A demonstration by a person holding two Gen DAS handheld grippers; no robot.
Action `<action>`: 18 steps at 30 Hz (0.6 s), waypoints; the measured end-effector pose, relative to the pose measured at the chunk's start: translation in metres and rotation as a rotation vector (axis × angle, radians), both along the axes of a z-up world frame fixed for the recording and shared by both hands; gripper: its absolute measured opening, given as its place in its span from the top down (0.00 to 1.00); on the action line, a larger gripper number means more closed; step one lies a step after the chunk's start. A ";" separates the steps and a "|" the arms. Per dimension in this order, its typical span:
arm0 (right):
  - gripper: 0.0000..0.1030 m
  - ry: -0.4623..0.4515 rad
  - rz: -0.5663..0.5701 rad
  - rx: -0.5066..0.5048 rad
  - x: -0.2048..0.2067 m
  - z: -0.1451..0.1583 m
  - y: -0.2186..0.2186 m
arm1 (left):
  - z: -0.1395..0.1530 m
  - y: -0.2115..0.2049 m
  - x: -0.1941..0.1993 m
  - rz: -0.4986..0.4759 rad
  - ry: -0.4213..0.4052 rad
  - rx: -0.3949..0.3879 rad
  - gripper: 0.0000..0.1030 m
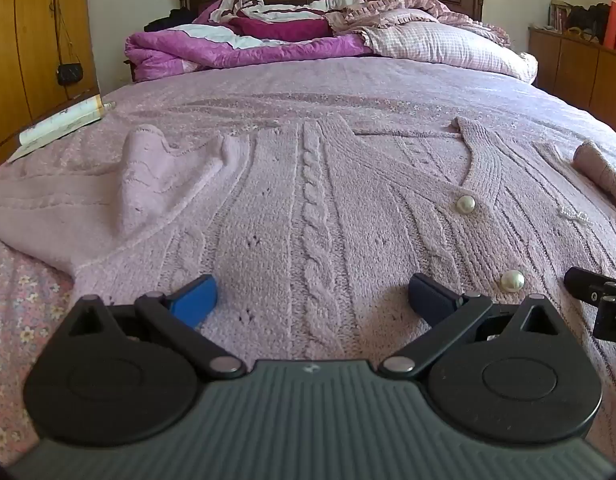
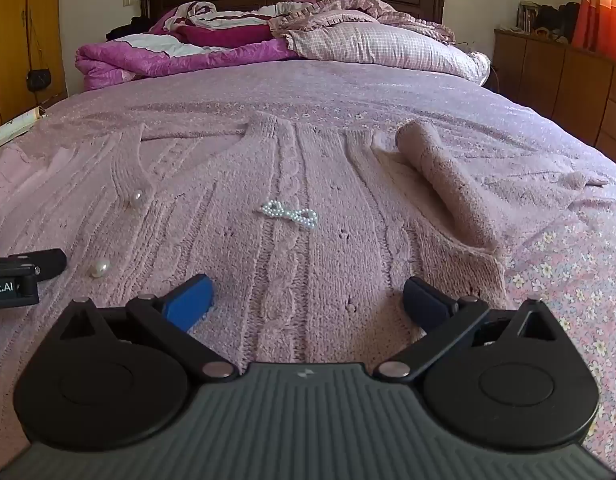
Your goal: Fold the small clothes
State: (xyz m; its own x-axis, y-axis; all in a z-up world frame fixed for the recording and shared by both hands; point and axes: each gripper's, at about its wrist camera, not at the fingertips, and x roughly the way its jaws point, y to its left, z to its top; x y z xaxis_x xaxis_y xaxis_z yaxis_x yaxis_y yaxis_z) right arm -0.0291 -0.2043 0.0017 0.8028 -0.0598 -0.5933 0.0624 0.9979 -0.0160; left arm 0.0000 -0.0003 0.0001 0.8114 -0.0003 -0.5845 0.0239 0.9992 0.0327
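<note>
Pale pink cable-knit cardigan with pearl buttons (image 1: 308,200) spread face-up on floral bedspread (image 2: 567,264) | left gripper (image 1: 311,294), right gripper (image 2: 306,294): both spread wide, empty, above hem | advice: pinch hem corners evenly (sleeves look bunched), smooth before folding.

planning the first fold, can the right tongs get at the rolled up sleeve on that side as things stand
Probably yes: the right tongs are open and empty, and the rolled sleeve lies ahead and to their right on the cardigan, with nothing between.
</note>
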 end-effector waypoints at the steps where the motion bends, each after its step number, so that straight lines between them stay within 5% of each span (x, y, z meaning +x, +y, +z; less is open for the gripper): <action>1: 0.00 0.000 0.000 0.000 0.000 0.000 0.000 | 0.000 0.001 0.000 0.000 0.002 -0.012 0.00; 18: 0.00 0.000 0.000 0.005 0.000 0.000 0.000 | 0.000 0.000 0.000 0.000 0.000 -0.007 0.00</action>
State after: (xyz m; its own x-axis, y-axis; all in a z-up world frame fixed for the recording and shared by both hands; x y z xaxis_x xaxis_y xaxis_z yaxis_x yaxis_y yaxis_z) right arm -0.0294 -0.2043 0.0017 0.8031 -0.0569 -0.5932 0.0626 0.9980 -0.0110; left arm 0.0001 0.0002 0.0001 0.8111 -0.0041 -0.5848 0.0238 0.9994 0.0259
